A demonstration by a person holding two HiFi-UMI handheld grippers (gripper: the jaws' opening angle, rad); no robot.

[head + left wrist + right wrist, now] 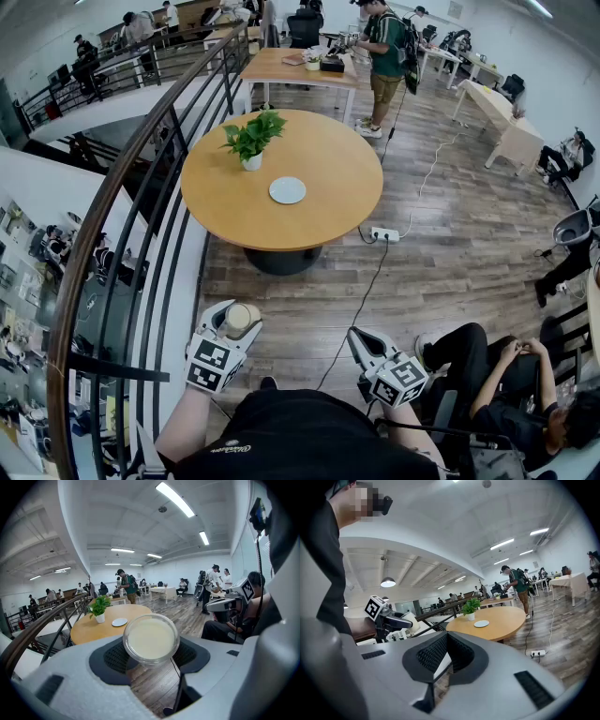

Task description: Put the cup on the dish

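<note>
A clear cup (240,318) with a cream-coloured inside sits between the black pads of my left gripper (232,321), which is shut on it. In the left gripper view the cup (151,639) fills the gap between the jaws of the left gripper (151,656), held low over the wooden floor. The white dish (288,190) lies near the middle of the round wooden table (328,178), well ahead of both grippers; the dish (119,622) also shows small past the cup. My right gripper (362,343) is at the lower right, shut and holding nothing, with its pads (433,653) meeting.
A potted plant (251,141) stands on the table behind the dish. A dark metal railing (141,187) curves along the left. A person sits at the lower right (497,375). A power strip (384,233) and its cable lie on the floor by the table.
</note>
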